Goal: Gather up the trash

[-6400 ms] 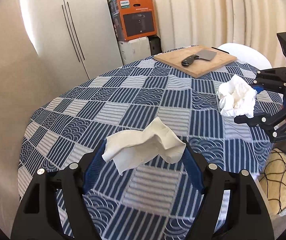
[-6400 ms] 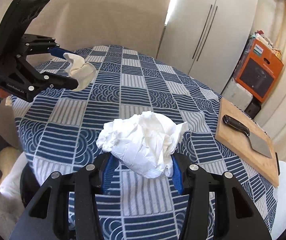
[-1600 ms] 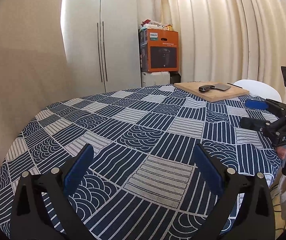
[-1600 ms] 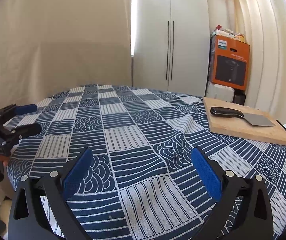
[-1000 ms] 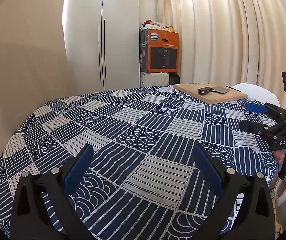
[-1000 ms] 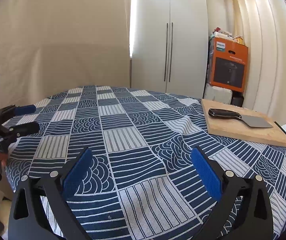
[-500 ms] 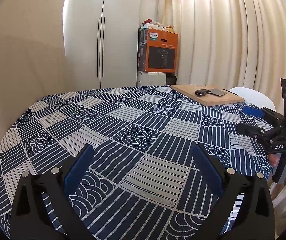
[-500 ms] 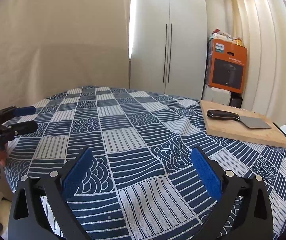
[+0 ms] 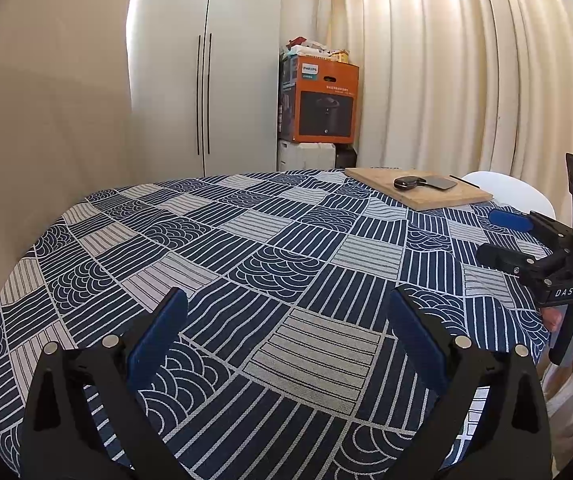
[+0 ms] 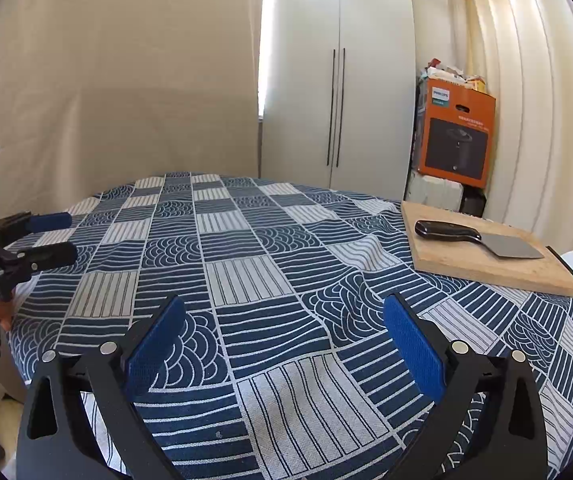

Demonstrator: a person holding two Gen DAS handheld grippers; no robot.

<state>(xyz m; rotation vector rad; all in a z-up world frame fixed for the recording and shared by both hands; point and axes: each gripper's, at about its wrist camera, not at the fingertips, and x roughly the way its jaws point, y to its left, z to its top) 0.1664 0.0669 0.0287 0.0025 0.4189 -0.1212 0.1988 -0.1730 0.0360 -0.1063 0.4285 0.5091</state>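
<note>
No trash shows in either view. My left gripper [image 9: 286,336] is open and empty, held low over the near edge of the round table with the blue patterned cloth [image 9: 246,248]. My right gripper [image 10: 282,340] is open and empty too, over the table's near edge. The right gripper also shows in the left wrist view [image 9: 502,236] at the right, jaws apart. The left gripper shows in the right wrist view [image 10: 52,236] at the left, jaws apart.
A wooden cutting board [image 10: 482,260] with a cleaver [image 10: 474,238] lies at the table's far right side. An orange box [image 9: 318,100] stands by white cupboard doors [image 9: 206,80]. A white chair [image 9: 506,192] sits behind the board. Curtains hang at the right.
Both grippers once held crumpled white tissues; now both are open and empty. Over the last second both views have tilted up slightly, little else moved.
</note>
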